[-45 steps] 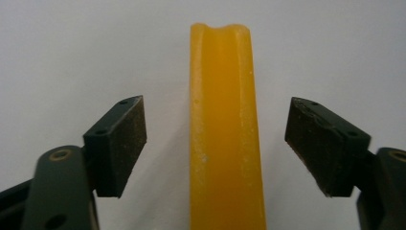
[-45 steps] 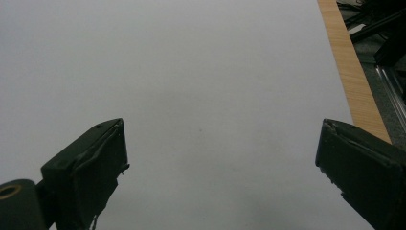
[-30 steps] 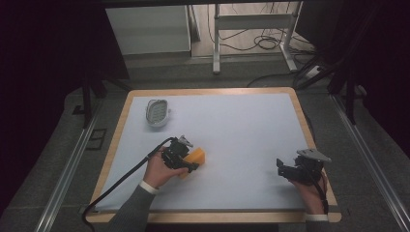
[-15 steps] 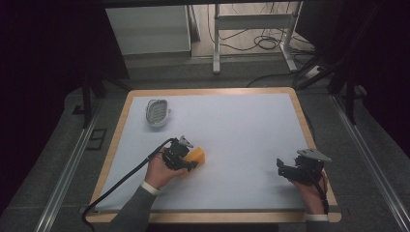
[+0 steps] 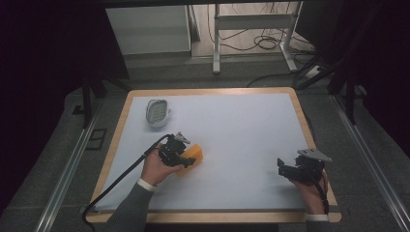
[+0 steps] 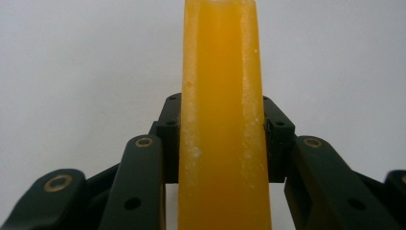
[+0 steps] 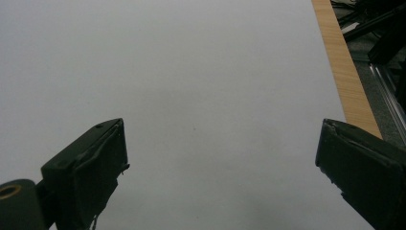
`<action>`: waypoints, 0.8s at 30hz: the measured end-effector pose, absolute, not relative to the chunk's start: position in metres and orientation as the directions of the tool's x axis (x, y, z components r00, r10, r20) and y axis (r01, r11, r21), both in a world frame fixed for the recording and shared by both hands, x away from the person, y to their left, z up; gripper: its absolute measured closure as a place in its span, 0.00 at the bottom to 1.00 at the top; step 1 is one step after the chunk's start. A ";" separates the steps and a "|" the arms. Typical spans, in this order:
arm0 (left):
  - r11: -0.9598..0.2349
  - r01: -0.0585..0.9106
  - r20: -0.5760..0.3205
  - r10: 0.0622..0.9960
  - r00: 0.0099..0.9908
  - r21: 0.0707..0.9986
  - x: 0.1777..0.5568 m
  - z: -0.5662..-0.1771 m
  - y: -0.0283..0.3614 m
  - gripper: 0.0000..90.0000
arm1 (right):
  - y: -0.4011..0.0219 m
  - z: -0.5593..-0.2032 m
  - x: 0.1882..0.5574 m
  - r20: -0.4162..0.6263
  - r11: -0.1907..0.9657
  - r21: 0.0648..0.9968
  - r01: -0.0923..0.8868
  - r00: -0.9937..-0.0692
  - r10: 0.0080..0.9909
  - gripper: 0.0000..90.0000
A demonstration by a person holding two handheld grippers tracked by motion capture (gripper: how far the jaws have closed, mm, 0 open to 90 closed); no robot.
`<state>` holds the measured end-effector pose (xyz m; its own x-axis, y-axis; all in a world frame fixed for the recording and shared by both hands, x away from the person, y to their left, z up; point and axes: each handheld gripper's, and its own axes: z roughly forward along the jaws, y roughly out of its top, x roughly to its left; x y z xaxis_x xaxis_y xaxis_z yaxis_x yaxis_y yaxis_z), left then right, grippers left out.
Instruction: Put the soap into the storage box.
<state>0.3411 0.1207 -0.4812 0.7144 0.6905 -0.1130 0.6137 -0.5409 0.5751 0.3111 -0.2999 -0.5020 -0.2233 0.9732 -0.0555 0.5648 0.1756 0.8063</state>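
An orange sponge-like block lies on the white table top, left of centre. My left gripper is shut on it; in the left gripper view the orange block stands up between the two black jaws, which press its sides. My right gripper rests near the table's right front corner, open, with nothing between its wide-spread fingers. Both hands hold the grippers from the near edge.
A small white oval dish with a ribbed inside sits at the table's far left. The table has a wooden rim, also seen as a wooden rim in the right gripper view. A black cable trails from my left gripper.
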 end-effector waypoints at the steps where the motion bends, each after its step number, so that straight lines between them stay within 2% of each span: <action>1: -0.541 0.610 -0.112 0.688 0.717 0.578 0.341 -0.480 0.121 0.68 | -0.300 -0.502 0.311 -0.055 0.175 0.806 0.565 -0.223 0.973 0.04; 24: -0.525 0.607 -0.123 0.687 0.716 0.597 0.350 -0.466 0.127 0.68 | -0.301 -0.503 0.312 -0.059 0.176 0.803 0.569 -0.219 0.974 0.04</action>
